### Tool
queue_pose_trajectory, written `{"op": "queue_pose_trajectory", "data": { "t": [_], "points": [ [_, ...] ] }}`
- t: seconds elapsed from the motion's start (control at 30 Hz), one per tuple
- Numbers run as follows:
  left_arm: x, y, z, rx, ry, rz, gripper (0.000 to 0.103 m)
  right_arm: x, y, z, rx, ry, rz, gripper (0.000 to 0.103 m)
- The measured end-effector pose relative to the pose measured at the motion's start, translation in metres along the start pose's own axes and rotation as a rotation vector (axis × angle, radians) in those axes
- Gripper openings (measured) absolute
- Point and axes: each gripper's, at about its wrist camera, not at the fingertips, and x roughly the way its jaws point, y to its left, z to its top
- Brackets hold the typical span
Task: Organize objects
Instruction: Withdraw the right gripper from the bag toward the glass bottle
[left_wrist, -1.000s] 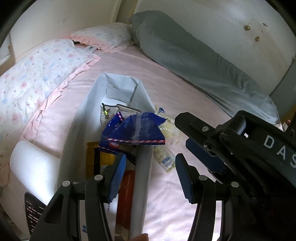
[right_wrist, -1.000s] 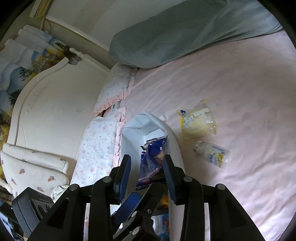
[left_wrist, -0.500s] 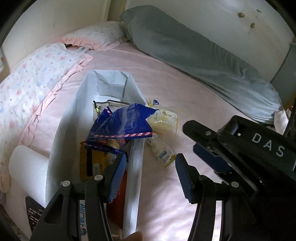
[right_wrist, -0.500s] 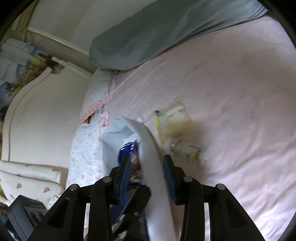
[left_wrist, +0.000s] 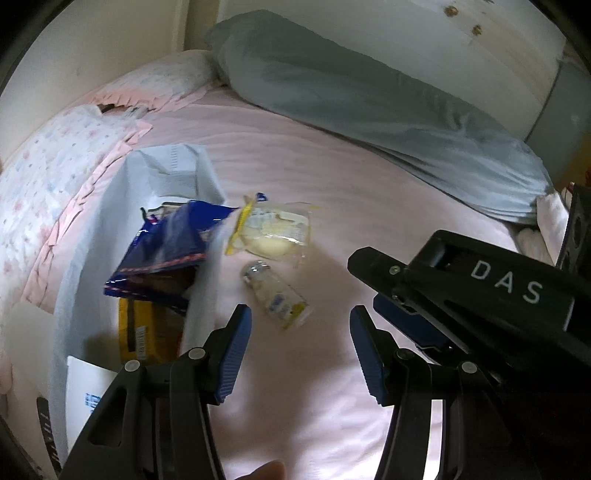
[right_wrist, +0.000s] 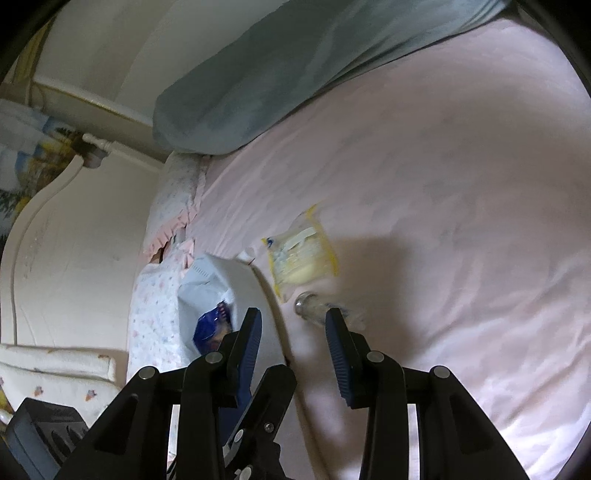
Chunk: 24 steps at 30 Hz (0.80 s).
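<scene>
A white fabric bin (left_wrist: 85, 236) lies on the pink bed and holds a blue snack bag (left_wrist: 166, 251), a yellow packet (left_wrist: 147, 328) and a white box (left_wrist: 85, 391). Just right of the bin lie a clear yellow-edged bag (left_wrist: 273, 232) and a small bottle (left_wrist: 277, 299). My left gripper (left_wrist: 299, 347) is open and empty above the sheet near the bottle. My right gripper (right_wrist: 293, 350) is open and empty, over the bin's (right_wrist: 236, 291) right wall, with the bottle (right_wrist: 314, 314) just beyond its right finger. The yellow-edged bag (right_wrist: 299, 258) and the blue bag (right_wrist: 212, 328) show there too.
A long grey bolster (left_wrist: 369, 96) runs along the wall. Floral pillows (left_wrist: 55, 166) lie left of the bin. The white headboard (right_wrist: 74, 240) stands at the left in the right wrist view. The right gripper's body (left_wrist: 480, 295) shows at right in the left wrist view.
Both grippers have shifted right, off the bin and toward the bottle and the yellow-edged bag. The blue snack bag now rests lower in the bin. Both grippers stay open.
</scene>
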Motion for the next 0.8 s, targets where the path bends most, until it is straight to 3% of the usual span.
{"op": "queue_pose_trajectory", "data": {
  "t": [0.6,0.8],
  "points": [
    [-0.006,0.008,-0.002,-0.025,-0.018,0.027,0.055,0.003,0.009,-0.002,-0.052,0.012,0.005,0.037],
    [-0.017,0.006,-0.008,-0.013,-0.058,0.033,0.055,-0.007,0.012,-0.005,-0.100,-0.002,-0.012,0.036]
  ]
}}
